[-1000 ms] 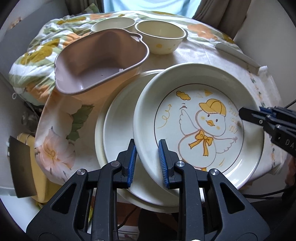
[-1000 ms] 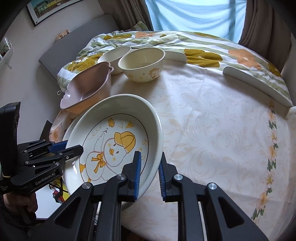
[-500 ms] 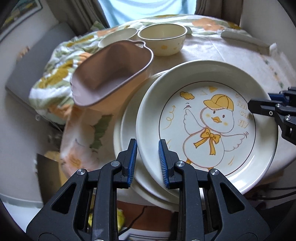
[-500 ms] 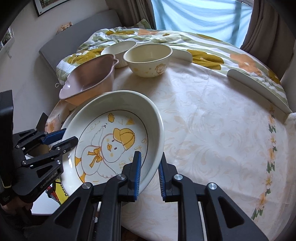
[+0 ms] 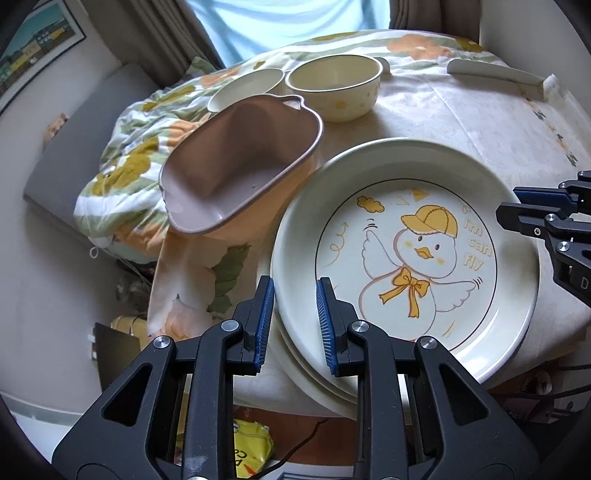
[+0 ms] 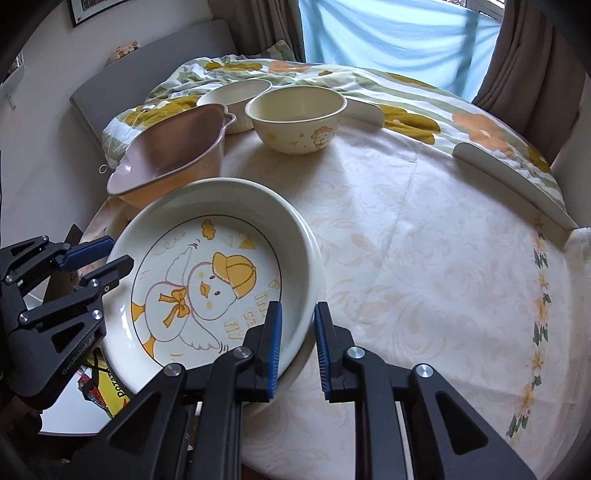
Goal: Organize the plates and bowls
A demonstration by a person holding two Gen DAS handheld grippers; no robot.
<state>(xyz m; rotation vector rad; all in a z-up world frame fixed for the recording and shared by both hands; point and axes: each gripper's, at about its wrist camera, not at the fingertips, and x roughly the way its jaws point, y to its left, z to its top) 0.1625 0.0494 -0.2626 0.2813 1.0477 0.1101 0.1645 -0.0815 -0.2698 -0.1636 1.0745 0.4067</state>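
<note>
Rim of duck plate (image 5: pixel 406 266) pinched between both hand-held grippers' closed pads.

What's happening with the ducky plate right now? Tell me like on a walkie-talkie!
Both grippers, left and right, shut on duck plate rim, opposite sides. Plate sits atop plain plate at table edge. Pink dish close beside; bowls farther back.

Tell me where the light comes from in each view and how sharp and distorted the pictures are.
Left wrist view: daylight from the curtained window behind the table; duck plate sharp and evenly lit, no glare; fisheye bends the edges, dark corners. Right wrist view: window bright and bluish; plate sharp; same curved edges.
</note>
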